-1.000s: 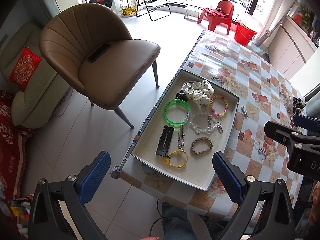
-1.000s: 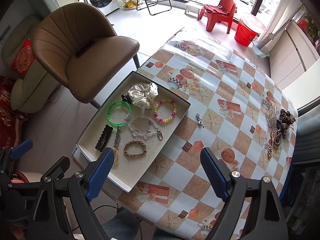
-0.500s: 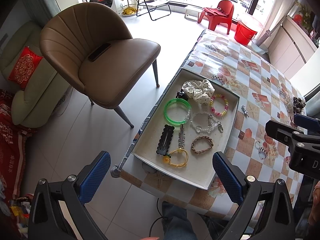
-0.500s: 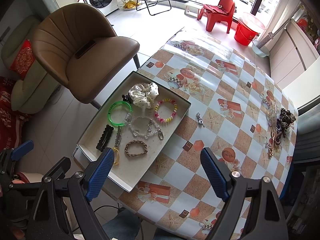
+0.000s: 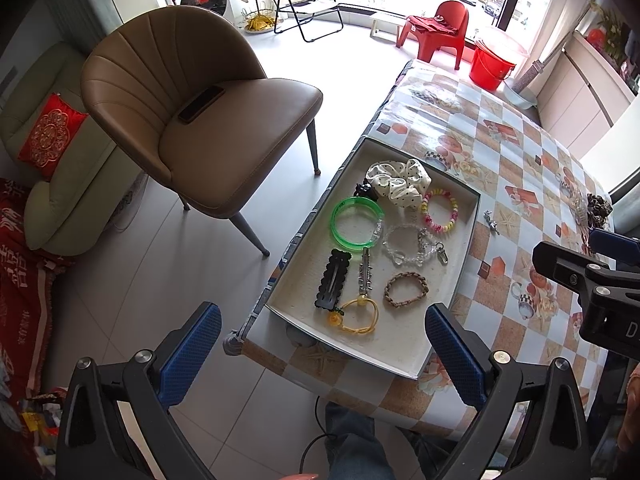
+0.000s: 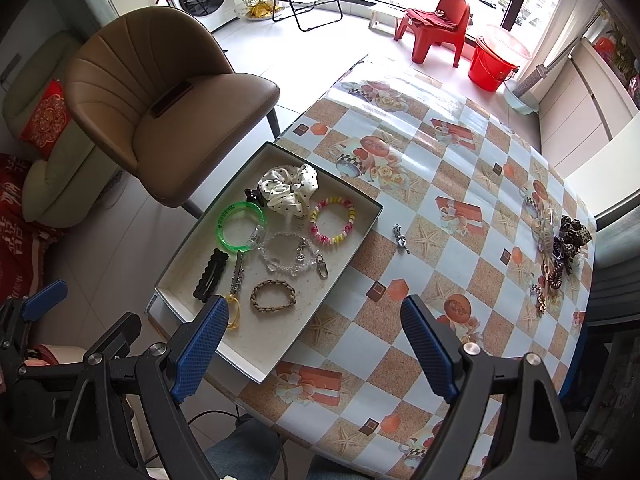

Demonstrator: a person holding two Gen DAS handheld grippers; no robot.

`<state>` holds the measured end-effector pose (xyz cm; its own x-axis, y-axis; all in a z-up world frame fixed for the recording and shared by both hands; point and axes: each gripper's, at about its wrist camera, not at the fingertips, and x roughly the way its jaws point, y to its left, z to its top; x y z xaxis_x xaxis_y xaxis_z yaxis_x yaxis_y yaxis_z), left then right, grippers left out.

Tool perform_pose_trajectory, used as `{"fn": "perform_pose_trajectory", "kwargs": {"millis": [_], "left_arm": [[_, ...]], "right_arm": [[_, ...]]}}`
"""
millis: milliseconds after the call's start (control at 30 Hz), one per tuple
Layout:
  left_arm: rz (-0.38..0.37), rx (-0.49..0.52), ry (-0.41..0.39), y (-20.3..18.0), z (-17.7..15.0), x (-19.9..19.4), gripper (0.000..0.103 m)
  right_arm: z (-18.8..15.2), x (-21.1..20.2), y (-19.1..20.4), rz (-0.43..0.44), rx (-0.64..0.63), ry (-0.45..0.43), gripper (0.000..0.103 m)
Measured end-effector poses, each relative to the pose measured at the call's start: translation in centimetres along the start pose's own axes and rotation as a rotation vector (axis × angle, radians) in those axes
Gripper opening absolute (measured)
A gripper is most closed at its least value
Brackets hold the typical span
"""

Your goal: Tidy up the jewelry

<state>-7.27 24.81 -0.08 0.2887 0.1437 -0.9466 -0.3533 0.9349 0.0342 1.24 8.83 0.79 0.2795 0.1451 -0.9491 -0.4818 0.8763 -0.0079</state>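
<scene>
Above the table's near edge the right gripper [image 6: 314,328] hangs wide open and empty, so it should, I judge, drop straight onto the small silver charm [image 6: 400,238] at one o'clock, just right of the tray [image 6: 362,240].

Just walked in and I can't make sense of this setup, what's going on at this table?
A person is sorting jewelry with a handheld gripper in each hand. The left gripper and right gripper both hang open above the table, holding nothing. A shallow tray already holds bracelets, hair clips and a white scrunchie. A small silver charm lies loose on the tablecloth beside the tray, and a pile of unsorted accessories waits at the far right edge.
</scene>
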Motion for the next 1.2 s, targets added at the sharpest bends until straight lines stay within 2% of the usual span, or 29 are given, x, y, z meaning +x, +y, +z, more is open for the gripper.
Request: {"fn": "perform_pose_trajectory", "kwargs": {"millis": [1200], "left_arm": [[0.020,-0.007,-0.011,0.9,-0.2,0.2,0.103]], "right_arm": [[-0.1,0.1,0.2,0.002,0.001,0.002,0.090]]}}
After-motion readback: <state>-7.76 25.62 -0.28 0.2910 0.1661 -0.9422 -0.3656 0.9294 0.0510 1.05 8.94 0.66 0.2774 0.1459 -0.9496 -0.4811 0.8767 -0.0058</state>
